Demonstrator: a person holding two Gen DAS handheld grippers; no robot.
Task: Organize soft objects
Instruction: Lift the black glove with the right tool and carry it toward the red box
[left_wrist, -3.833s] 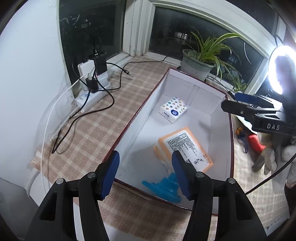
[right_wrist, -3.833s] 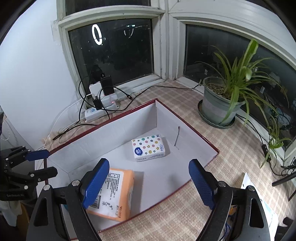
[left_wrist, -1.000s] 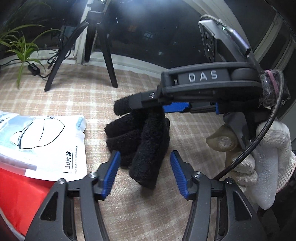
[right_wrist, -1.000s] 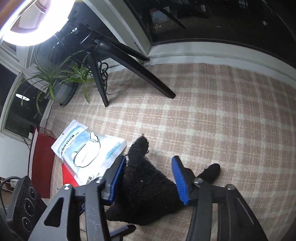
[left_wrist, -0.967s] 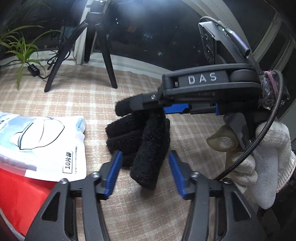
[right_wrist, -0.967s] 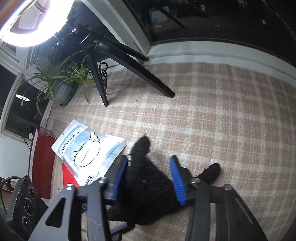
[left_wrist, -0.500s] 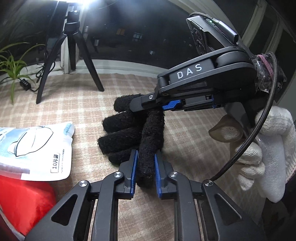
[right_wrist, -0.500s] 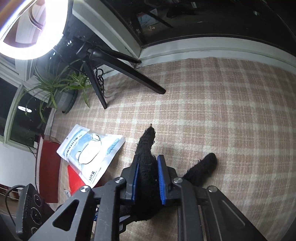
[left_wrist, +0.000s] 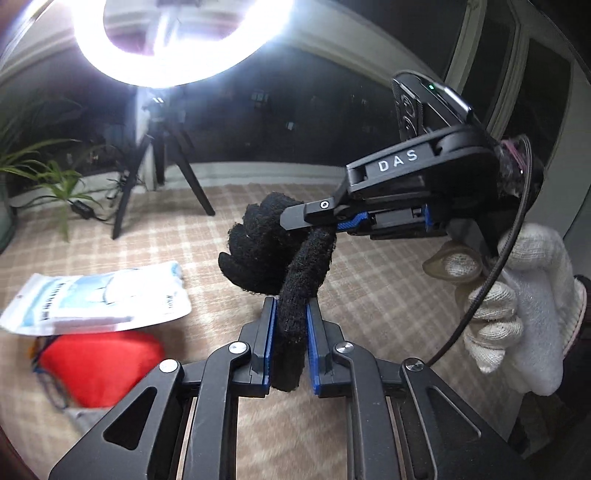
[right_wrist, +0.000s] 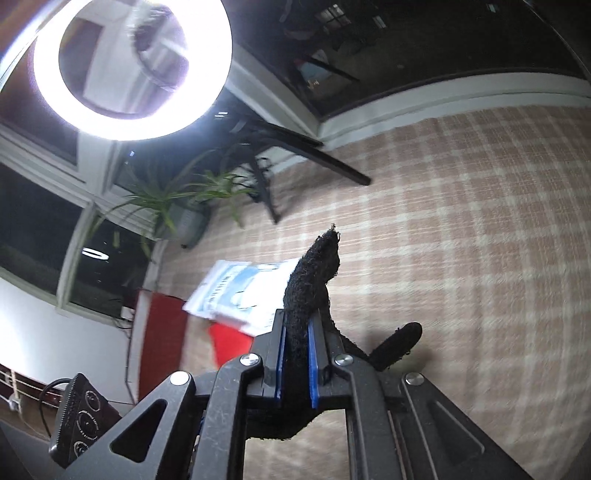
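A black fuzzy glove (left_wrist: 266, 243) hangs in the air between both grippers, above the checked cloth. My left gripper (left_wrist: 290, 332) is shut on one glove finger. My right gripper (left_wrist: 325, 219) comes in from the right, held by a white-gloved hand, and is shut on the glove's body. In the right wrist view that gripper (right_wrist: 295, 343) pinches the glove (right_wrist: 314, 269), whose tip sticks up past the jaws.
A white pack of face masks (left_wrist: 96, 299) lies over a red soft item (left_wrist: 99, 362) at the left; both also show in the right wrist view (right_wrist: 236, 291). A ring light on a tripod (left_wrist: 162, 158) and a potted plant (right_wrist: 177, 206) stand behind. The red box edge (right_wrist: 159, 332) lies at left.
Both grippers closed on the black glove and lifted it off the cloth. The views have tilted upward, bringing the ring light into sight.
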